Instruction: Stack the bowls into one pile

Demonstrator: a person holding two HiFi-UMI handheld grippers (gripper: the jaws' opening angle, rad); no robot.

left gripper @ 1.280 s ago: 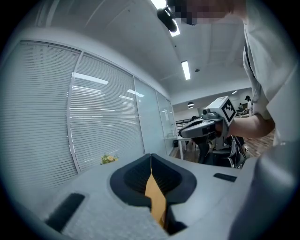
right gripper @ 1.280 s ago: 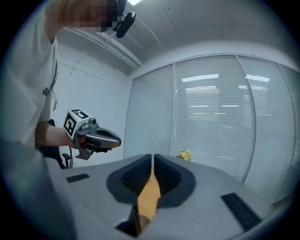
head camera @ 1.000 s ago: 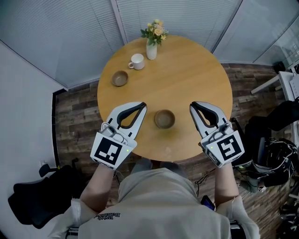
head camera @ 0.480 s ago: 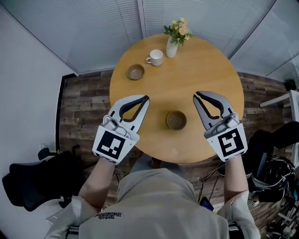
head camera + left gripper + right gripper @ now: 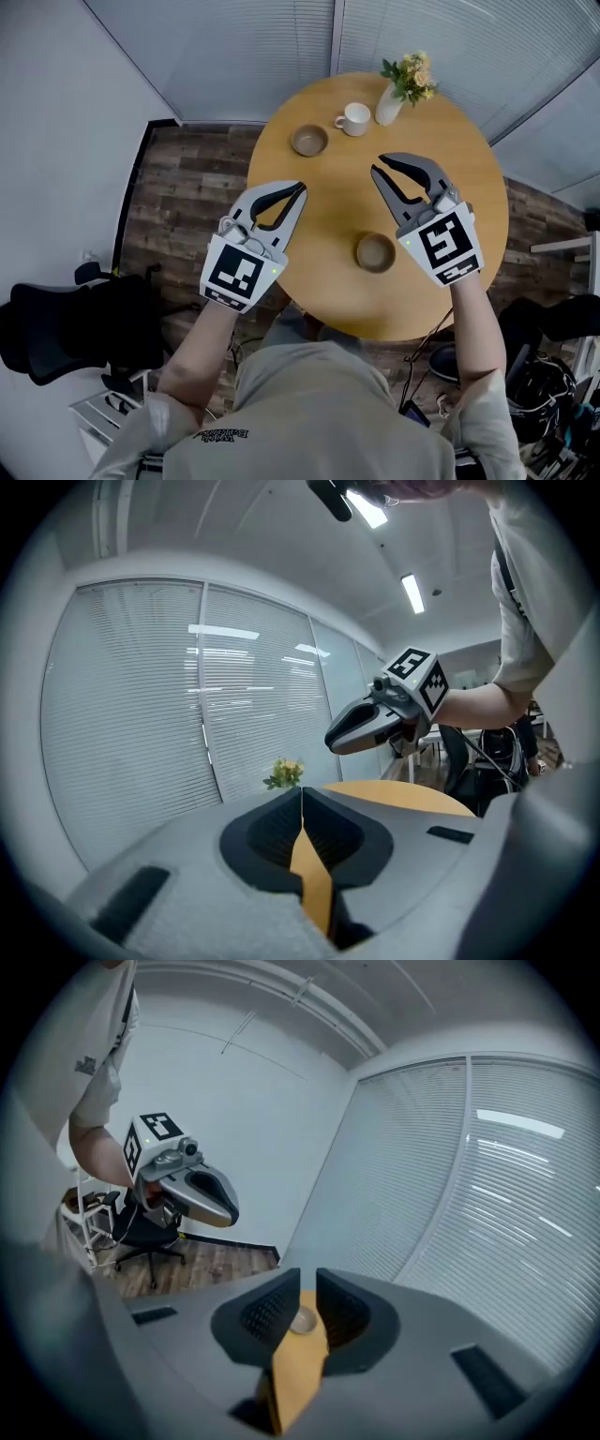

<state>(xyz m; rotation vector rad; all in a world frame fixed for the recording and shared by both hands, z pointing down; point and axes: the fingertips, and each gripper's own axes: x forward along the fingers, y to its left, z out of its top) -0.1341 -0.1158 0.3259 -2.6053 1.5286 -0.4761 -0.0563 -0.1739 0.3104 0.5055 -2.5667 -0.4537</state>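
Wooden and round, the table (image 5: pixel 450 187) carries two brown bowls set well apart: the near bowl (image 5: pixel 375 252) and the far bowl (image 5: pixel 308 141), which sits beside a white mug (image 5: pixel 353 119). Both tools hover empty, the left tool (image 5: pixel 300 187) pressed together and the right tool (image 5: pixel 376 169) all but closed. We judge that coming down unopened would shove a bowl, perhaps into the mug or the flower vase (image 5: pixel 388 106).
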